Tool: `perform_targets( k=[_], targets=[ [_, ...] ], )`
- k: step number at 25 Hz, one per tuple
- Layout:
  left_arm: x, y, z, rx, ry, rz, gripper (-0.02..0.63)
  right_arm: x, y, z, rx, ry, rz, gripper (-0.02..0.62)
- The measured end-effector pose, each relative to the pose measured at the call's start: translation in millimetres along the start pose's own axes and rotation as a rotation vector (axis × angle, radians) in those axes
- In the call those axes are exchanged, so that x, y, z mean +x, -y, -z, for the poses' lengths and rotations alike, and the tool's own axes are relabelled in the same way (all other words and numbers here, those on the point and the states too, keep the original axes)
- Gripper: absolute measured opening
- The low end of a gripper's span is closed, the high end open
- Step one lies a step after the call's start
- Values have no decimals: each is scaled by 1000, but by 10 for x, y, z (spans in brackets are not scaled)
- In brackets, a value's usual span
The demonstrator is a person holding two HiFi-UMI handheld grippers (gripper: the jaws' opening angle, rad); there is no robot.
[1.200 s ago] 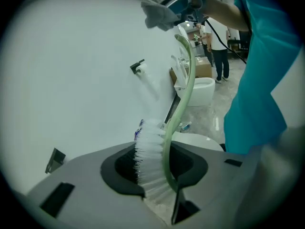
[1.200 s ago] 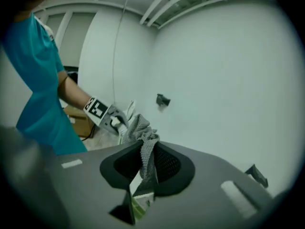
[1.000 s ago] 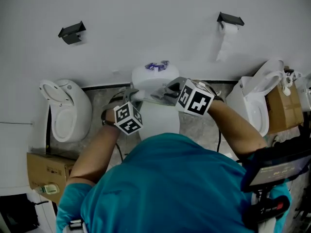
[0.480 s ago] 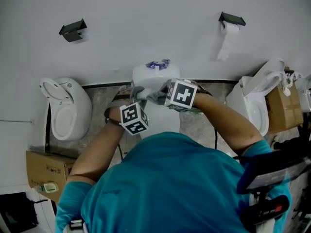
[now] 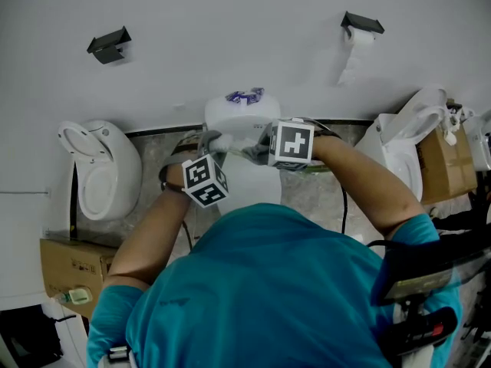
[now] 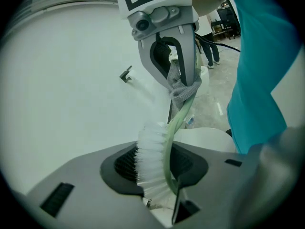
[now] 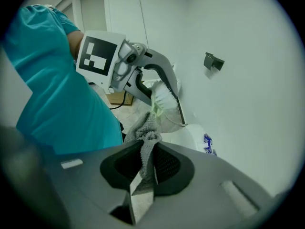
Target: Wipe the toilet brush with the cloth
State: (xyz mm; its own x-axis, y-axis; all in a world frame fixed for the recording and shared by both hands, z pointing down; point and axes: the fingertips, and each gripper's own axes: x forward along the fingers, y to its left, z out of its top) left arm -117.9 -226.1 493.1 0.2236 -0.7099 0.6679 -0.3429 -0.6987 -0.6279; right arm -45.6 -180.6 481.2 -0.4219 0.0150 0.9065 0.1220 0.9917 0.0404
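2 grippers engaged | left gripper [image 6: 161, 199] clamps toilet brush [image 6: 167, 149] at its bristles [image 6: 148, 163] | right gripper [image 7: 143, 194] pinches cloth [image 7: 145, 149] round brush handle [image 6: 177, 122], above bristles | hold brush steady, stroke cloth firmly along handle

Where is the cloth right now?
The grey cloth is clamped in the right gripper, centre of the right gripper view, its free end against the handle of the toilet brush in the left gripper.

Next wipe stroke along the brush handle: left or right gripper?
Right: the right gripper pinches the cloth against the toilet brush handle; the left gripper only holds its bristle end.
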Motion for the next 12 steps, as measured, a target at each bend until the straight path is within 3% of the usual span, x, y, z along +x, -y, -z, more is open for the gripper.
perform_targets(
  k=[12],
  targets=[
    [1, -50, 103, -44, -21, 7, 156, -52, -96, 309, -58, -87, -53, 52]
  ],
)
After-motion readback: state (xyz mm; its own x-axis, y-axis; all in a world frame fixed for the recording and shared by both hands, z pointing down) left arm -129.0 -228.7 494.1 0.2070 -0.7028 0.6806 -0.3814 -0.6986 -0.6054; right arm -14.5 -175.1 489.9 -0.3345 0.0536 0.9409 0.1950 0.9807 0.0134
